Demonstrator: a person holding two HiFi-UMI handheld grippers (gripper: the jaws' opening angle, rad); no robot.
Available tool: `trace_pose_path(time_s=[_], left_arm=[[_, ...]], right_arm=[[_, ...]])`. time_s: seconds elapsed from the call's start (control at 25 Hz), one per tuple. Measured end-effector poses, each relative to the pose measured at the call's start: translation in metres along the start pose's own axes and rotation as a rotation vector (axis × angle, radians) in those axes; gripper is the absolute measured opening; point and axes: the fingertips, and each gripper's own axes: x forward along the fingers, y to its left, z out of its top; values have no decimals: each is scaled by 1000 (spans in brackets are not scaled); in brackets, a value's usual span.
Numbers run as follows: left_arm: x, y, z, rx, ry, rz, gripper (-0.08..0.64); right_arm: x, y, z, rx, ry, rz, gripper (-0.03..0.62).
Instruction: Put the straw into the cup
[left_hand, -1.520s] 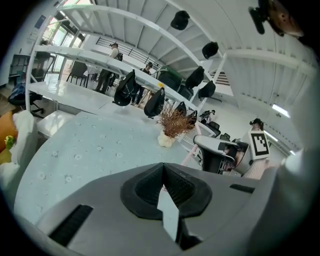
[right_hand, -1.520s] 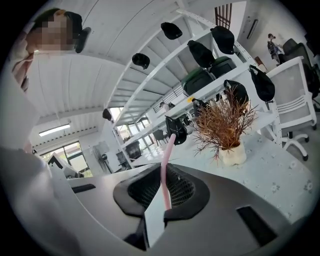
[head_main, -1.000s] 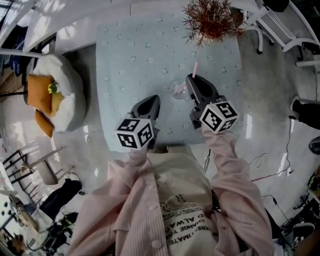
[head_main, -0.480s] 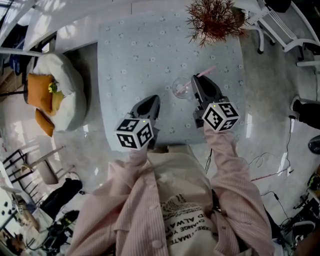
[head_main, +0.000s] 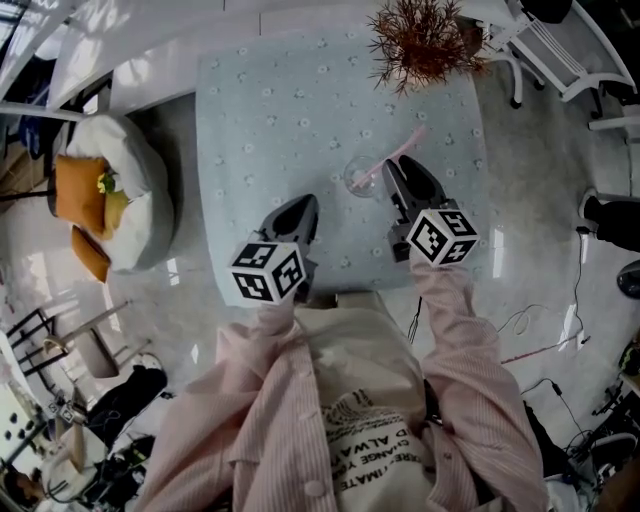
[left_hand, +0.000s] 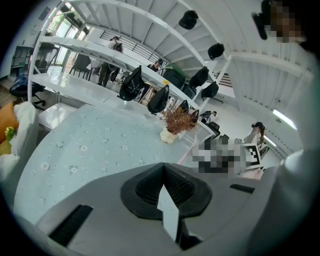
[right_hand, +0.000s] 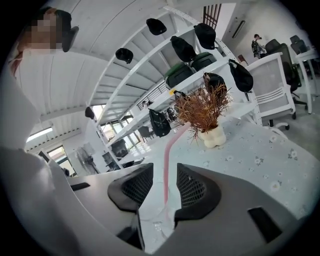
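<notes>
A clear cup stands on the pale blue flowered tablecloth. The pink straw sits with its lower end in the cup and leans up to the right. My right gripper is just right of the cup. In the right gripper view its jaws are opening: the straw rises between the pads with a gap on each side, and the cup's rim shows low between them. My left gripper hovers near the table's front edge, left of the cup, its jaws shut and holding nothing.
A dried plant in a white vase stands at the table's far right, beyond the cup. A white armchair with orange cushions is left of the table. White chairs stand at the far right. The person's pink sleeves fill the near side.
The straw tipped from nearly upright to leaning right in the cup. The right gripper's jaws spread apart and let go of it. The left gripper stayed put.
</notes>
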Motion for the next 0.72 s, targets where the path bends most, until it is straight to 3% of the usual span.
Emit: trace_pose_path(time_s=[0.08, 0.24, 0.72], left_arm=[[-4, -3, 2, 11, -7, -10, -2], [-10, -16, 7, 93, -20, -57, -2], [-35, -65, 36, 308, -109, -184, -2]], right_arm=[[-8, 0, 1, -15, -4, -15, 113], [-25, 6, 10, -71, -32, -21, 35], [-69, 41, 46, -190, -140, 21, 0]])
